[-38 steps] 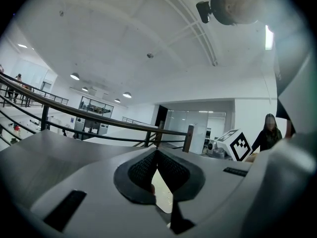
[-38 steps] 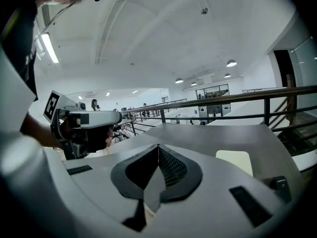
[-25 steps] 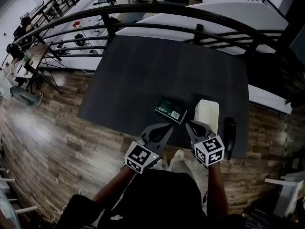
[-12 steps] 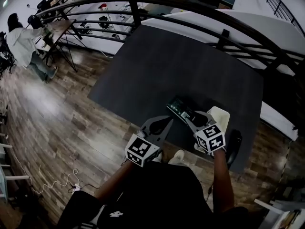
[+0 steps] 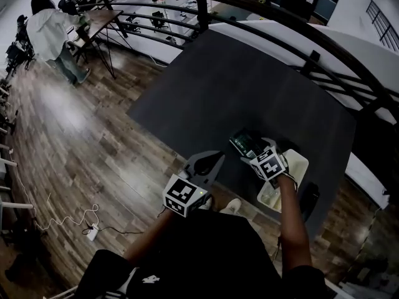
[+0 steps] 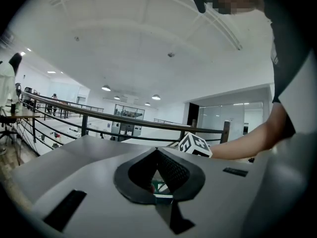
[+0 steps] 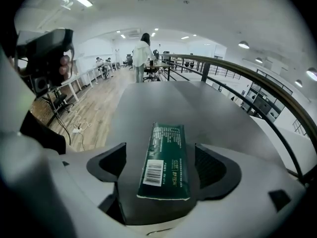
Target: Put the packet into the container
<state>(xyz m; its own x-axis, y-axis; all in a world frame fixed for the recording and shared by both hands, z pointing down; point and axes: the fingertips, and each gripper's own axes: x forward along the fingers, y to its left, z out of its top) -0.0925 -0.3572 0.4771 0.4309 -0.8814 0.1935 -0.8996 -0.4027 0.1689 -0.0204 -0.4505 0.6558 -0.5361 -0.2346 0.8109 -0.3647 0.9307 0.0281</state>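
Right gripper (image 5: 254,151): jaws have just been opening and stand apart, clear of the green packet (image 7: 166,161) between them. The packet lies on the dark table (image 5: 249,86), just beside the white container (image 5: 300,167). Left gripper (image 6: 157,152): jaws closed together, empty.

I see a dark table (image 5: 249,92) mid-frame | black railing (image 5: 262,8) curving along its far side | wooden floor (image 5: 93,142) left | person in white top (image 5: 53,33) by a desk (image 5: 100,20), far upper left | white cable (image 5: 62,220) on the floor | black object (image 5: 308,198) at the table's right edge, unidentifiable
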